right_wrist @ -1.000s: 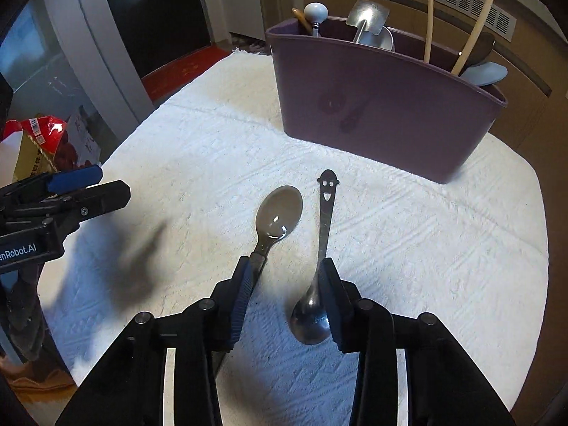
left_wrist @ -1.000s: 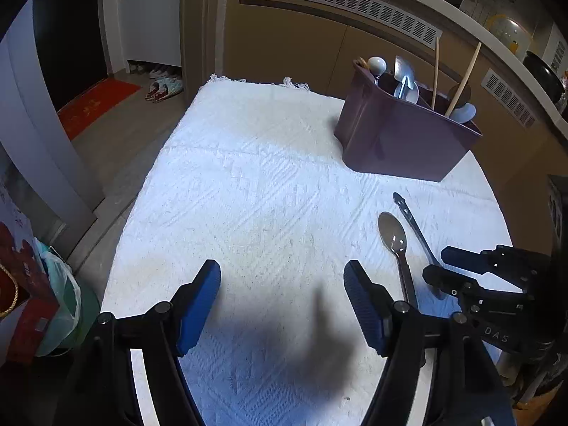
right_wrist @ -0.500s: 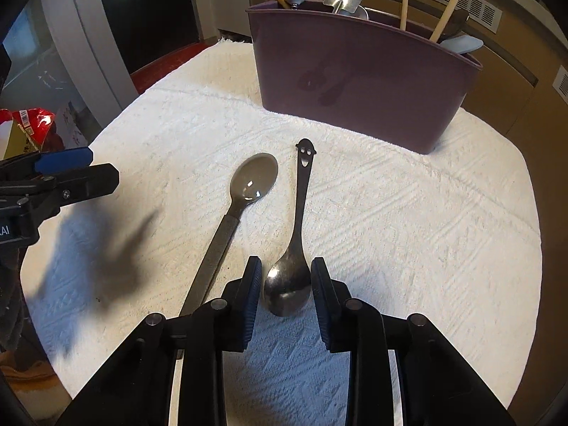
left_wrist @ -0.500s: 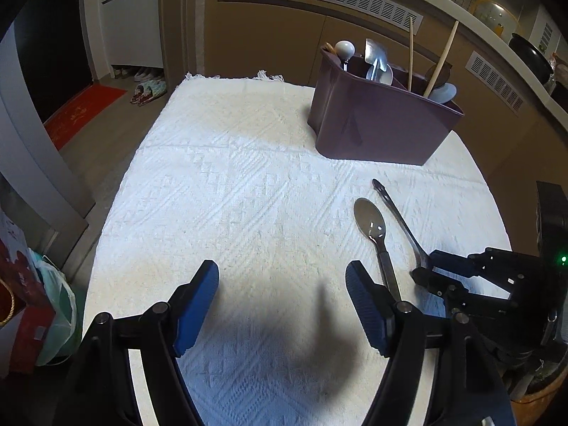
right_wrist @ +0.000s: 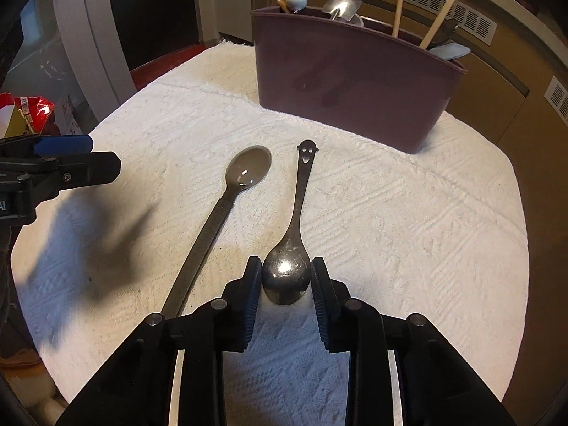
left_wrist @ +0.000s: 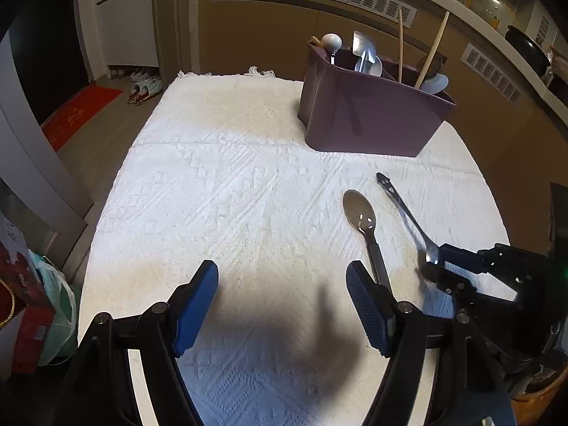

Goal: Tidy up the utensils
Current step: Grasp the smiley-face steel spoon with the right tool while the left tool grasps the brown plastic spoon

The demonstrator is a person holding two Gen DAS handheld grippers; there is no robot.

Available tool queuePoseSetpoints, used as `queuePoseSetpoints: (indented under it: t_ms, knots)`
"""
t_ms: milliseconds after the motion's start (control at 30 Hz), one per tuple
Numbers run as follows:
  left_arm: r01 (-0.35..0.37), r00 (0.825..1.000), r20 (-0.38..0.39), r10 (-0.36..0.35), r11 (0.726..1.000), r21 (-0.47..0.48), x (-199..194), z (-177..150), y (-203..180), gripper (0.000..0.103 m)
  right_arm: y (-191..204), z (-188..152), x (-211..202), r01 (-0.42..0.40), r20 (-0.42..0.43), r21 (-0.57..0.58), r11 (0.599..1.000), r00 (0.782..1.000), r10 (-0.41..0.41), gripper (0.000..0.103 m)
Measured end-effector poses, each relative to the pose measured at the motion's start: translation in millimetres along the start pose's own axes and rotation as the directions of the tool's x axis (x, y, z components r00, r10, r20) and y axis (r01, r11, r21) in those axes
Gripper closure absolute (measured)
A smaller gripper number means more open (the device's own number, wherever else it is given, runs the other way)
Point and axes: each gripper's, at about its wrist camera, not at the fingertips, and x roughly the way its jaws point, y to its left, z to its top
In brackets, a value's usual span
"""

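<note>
A small metal spoon with a smiley face cut into its handle [right_wrist: 301, 191] lies on the white textured cloth [right_wrist: 408, 220], handle pointing at the purple utensil caddy [right_wrist: 348, 81]. My right gripper [right_wrist: 287, 277] has a pad pressed on each side of the spoon's bowl. In the left wrist view the same spoon [left_wrist: 401, 206] runs from the right gripper [left_wrist: 435, 261] toward the caddy [left_wrist: 369, 120]. A longer spoon [right_wrist: 248, 170] lies to its left, bowl toward the caddy. My left gripper [left_wrist: 280, 284] hovers open over bare cloth, with the long spoon's handle [left_wrist: 376, 259] beside its right finger.
The caddy holds several utensils, among them two wooden sticks [left_wrist: 431, 53] and a metal scoop [left_wrist: 364, 49]. Brown cabinets stand behind the table. Left of the table are a red bag [left_wrist: 14, 284], a red floor mat [left_wrist: 78, 113] and shoes [left_wrist: 145, 87].
My right gripper slid right off the long spoon's handle, centred on the smiley spoon's bowl and narrowed its jaws onto it. The left gripper has stayed open and nearly in place.
</note>
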Motion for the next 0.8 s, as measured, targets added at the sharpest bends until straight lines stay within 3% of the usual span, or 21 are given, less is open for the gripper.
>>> queuePoseSetpoints:
  t_ms: [300, 500, 567, 800]
  knots:
    - [0.07, 0.996, -0.067, -0.065, 0.994, 0.081, 27, 13, -49, 0.032, -62, -40, -37, 0.13, 0.047, 0.16, 0.978, 0.989, -0.139, 0.074]
    - [0.077, 0.993, -0.099, -0.069, 0.994, 0.075, 61, 32, -80, 0.034, -81, -67, -42, 0.133, 0.04, 0.239, 0.962, 0.988, -0.147, 0.074]
    - [0.063, 0.993, -0.101, -0.055, 0.995, 0.074, 69, 36, -86, 0.048, -82, -73, -42, 0.135, 0.039, 0.252, 0.958, 0.988, -0.15, 0.074]
    - [-0.013, 0.992, -0.125, 0.023, 0.997, 0.082, 89, 40, -92, 0.06, -90, -84, -31, 0.115, 0.036, 0.287, 0.951, 0.991, -0.131, 0.074]
